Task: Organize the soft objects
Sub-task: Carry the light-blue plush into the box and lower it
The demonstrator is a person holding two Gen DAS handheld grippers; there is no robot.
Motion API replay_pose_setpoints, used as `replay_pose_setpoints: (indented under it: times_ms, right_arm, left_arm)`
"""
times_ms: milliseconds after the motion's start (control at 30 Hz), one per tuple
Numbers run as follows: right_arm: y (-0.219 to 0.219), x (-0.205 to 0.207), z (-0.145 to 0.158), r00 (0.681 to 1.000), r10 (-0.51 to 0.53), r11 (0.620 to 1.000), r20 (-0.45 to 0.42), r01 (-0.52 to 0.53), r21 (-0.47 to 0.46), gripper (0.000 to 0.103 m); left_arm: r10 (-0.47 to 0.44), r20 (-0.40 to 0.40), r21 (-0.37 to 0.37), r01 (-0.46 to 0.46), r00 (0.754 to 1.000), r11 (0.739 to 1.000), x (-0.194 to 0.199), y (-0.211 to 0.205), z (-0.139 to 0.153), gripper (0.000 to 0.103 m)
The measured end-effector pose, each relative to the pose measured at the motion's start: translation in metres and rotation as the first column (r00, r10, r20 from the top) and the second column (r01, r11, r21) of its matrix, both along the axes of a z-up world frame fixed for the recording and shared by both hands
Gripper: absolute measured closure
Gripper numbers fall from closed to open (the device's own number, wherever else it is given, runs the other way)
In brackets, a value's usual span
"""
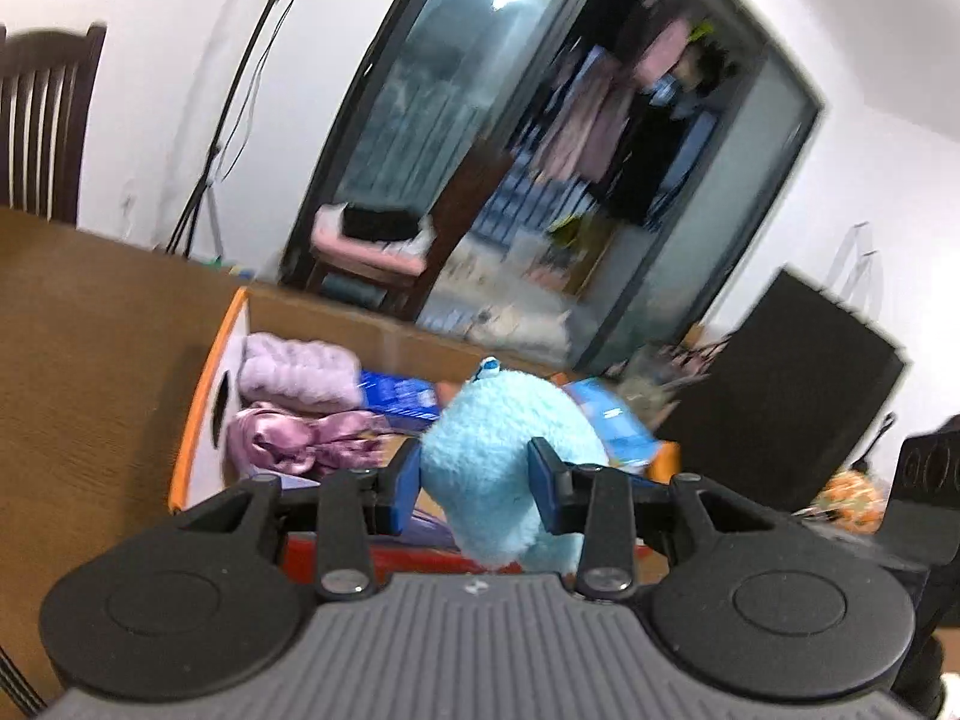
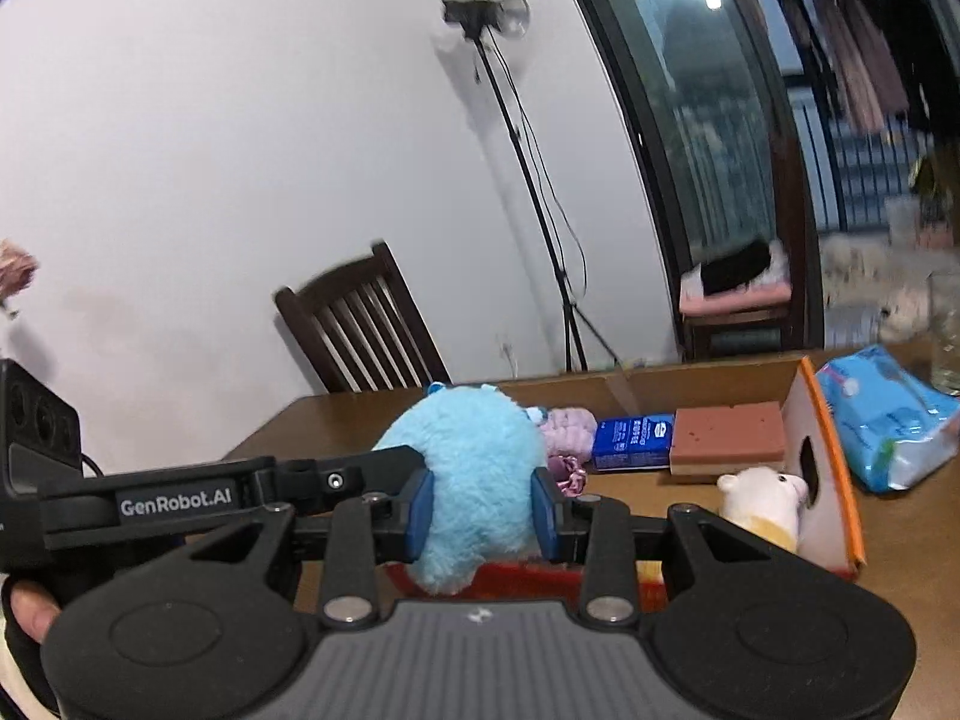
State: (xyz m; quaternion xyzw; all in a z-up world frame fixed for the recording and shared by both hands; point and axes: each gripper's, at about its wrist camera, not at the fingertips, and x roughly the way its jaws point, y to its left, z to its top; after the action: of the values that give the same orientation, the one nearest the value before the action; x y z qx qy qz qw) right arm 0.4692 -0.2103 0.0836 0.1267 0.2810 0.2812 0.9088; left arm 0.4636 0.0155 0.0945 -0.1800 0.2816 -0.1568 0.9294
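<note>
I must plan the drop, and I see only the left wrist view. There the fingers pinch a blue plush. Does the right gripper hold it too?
Observer: Yes. The right gripper is shut on the blue plush, with its fingers pressing on both sides.
Operator: Is another toy near the box?
Observer: A small white plush sits inside the box, next to the hole in its right wall.
Operator: What lies behind that toy?
Observer: A brown sponge, farther back in the box.
</note>
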Motion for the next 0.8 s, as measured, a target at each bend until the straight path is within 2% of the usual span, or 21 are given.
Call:
replay_pose_setpoints:
  times_ms: [200,333,400,533,567,600,667,700,800]
  right_arm:
    - [0.019,0.069,-0.038,0.988,0.032,0.998,-0.153,-0.041,-0.052,0.07]
    - [0.03,0.089,-0.074,0.967,0.054,0.993,-0.247,-0.079,-0.093,0.073]
    - [0.033,0.094,-0.086,0.964,0.056,0.993,-0.26,-0.08,-0.082,0.074]
    - [0.037,0.098,-0.086,0.962,0.057,0.991,-0.268,-0.086,-0.099,0.073]
    - [0.037,0.099,-0.086,0.961,0.052,0.991,-0.273,-0.083,-0.103,0.069]
    - [0.035,0.098,-0.084,0.961,0.044,0.991,-0.271,-0.076,-0.111,0.061]
    - [0.03,0.09,-0.076,0.97,0.028,0.989,-0.243,-0.062,-0.132,0.054]
    - [0.028,0.086,-0.073,0.973,0.02,0.988,-0.232,-0.054,-0.142,0.054]
    - [0.018,0.069,-0.052,0.982,0.008,0.986,-0.188,-0.04,-0.163,0.054]
  left_arm:
    - [-0.002,-0.15,0.034,0.007,0.989,0.999,0.062,0.014,-0.039,0.067]
    - [-0.002,-0.217,0.12,0.028,0.976,0.992,0.076,0.013,-0.071,0.07]
    - [0.006,-0.185,0.139,0.02,0.983,0.99,0.078,0.015,-0.076,0.07]
    - [0.008,-0.197,0.136,0.019,0.98,0.991,0.084,0.021,-0.074,0.068]
    - [0.008,-0.2,0.127,0.018,0.98,0.992,0.084,0.021,-0.072,0.066]
    - [0.01,-0.199,0.121,0.015,0.98,0.993,0.081,0.023,-0.07,0.064]
    - [0.009,-0.167,0.128,0.013,0.986,0.992,0.072,0.022,-0.061,0.048]
    - [0.006,-0.151,0.136,0.015,0.989,0.991,0.066,0.019,-0.055,0.043]
    - [-0.001,-0.095,0.166,0.016,0.996,0.986,0.045,0.016,-0.034,0.04]
